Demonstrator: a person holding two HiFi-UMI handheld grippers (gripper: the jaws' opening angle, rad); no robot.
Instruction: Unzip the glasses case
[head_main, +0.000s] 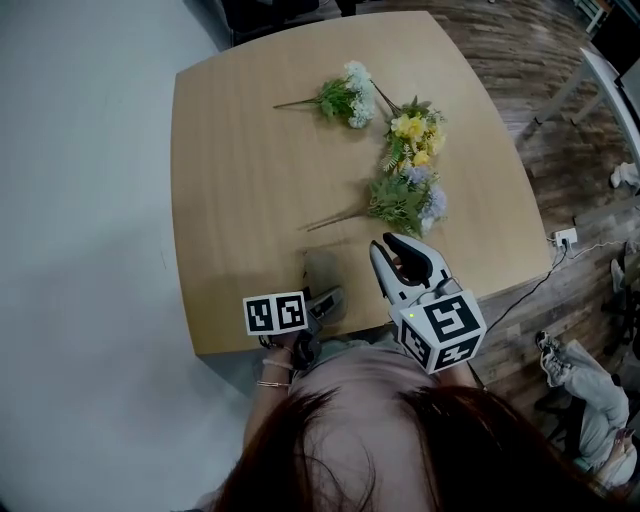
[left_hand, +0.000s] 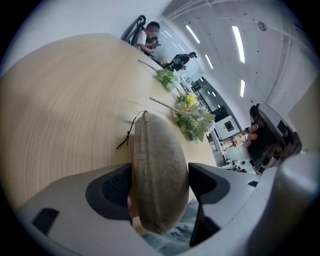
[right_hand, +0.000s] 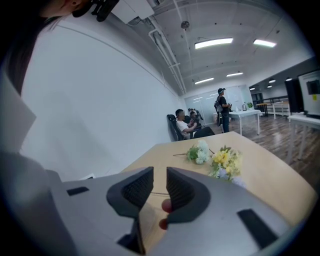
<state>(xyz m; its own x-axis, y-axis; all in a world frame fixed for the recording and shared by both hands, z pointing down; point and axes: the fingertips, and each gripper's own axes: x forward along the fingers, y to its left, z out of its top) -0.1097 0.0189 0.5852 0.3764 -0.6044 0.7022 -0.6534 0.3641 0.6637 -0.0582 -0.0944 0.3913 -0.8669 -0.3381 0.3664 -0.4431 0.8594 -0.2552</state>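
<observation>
Left tool (left_hand: 159, 184) jaws wide apart around grey glasses case (left_hand: 156, 150) on table (left_hand: 65, 100), not clamping; right tool (right_hand: 159, 187) empty, jaws narrowly apart.

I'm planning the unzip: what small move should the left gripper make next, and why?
Probably close the left gripper on the glasses case. The case sits between its open fingers, with a gap beside one, so it isn't held yet; the zipper cord lies free at its far end.

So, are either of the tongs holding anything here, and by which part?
Nothing looks gripped. The grey-brown oval fabric glasses case sits between the pads of the open left tongs, a gap showing on one side. The right tongs are empty.
</observation>
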